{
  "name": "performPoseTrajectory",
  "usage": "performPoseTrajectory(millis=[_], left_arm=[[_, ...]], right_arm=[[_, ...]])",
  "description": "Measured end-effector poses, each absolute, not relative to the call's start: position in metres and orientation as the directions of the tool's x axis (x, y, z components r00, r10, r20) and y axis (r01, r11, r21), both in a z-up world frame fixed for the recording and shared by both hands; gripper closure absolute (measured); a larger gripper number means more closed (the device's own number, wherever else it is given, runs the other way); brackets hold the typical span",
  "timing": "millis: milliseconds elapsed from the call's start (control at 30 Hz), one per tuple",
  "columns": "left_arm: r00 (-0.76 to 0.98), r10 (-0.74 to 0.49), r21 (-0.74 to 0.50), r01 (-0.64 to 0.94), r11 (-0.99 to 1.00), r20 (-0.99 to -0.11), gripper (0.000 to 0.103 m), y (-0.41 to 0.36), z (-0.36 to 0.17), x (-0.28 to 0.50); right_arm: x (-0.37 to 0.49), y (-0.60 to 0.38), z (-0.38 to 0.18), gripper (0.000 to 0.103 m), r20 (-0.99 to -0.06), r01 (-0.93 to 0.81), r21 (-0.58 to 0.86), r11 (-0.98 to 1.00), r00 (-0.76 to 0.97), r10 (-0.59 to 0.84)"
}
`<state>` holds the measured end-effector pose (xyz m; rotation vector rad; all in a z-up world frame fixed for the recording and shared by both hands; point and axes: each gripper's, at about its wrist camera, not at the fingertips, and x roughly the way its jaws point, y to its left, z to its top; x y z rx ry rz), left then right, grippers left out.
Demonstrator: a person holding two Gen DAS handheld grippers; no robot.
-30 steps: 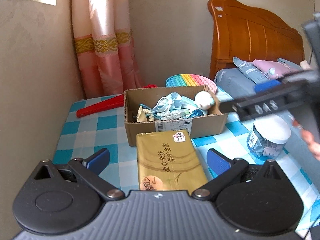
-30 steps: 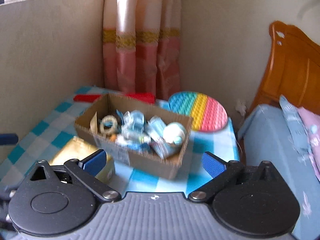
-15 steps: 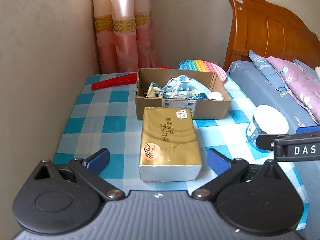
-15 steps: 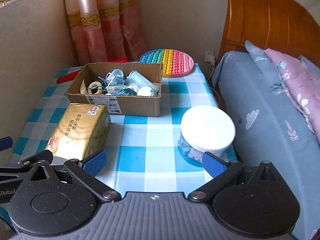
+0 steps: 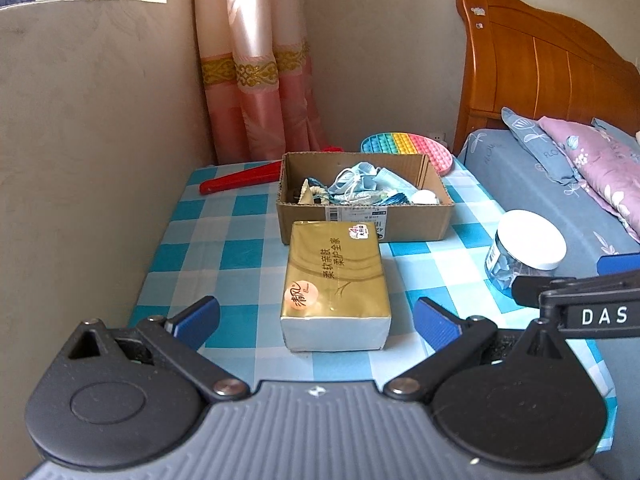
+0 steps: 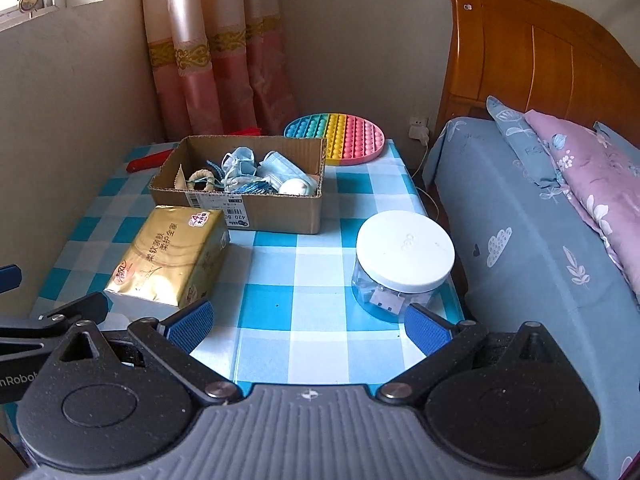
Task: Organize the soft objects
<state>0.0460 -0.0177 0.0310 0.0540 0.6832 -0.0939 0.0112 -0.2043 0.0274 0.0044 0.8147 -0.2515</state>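
An open cardboard box (image 5: 400,222) (image 6: 276,210) on the checked table holds face masks (image 5: 360,182) (image 6: 276,168), a white ball (image 6: 296,187) and other small soft items. A gold tissue pack (image 5: 336,280) (image 6: 168,256) lies in front of the box. My left gripper (image 5: 316,320) stands open at the table's near edge, with the tissue pack between its blue pads and nothing held. My right gripper (image 6: 308,326) is open too, above the near edge, with the white-lidded jar (image 6: 404,256) (image 5: 524,248) just beyond its right pad.
A round rainbow bubble mat (image 6: 336,136) (image 5: 408,150) and a red flat object (image 5: 240,178) lie behind the box. A wall and pink curtain (image 5: 252,60) close the left and back. A bed with blue sheet (image 6: 532,240), pillows and wooden headboard (image 6: 532,52) borders the table's right side.
Both grippers have drawn back and risen from near the box to the table's near edge. The views have steadied; the right gripper now sits low beside the left one.
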Motion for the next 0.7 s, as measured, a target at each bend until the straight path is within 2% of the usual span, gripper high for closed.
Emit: performPoseTrajectory(millis=[700], left_arm=[[0.775, -0.069, 0.02, 0.105, 0.994, -0.628, 0.001, -0.0151, 0.0318, 0.0409]], right_arm=[[0.0072, -0.201, 0.0293, 0.0, -0.713, 0.227, -0.099, 0.969, 0.663, -0.229]])
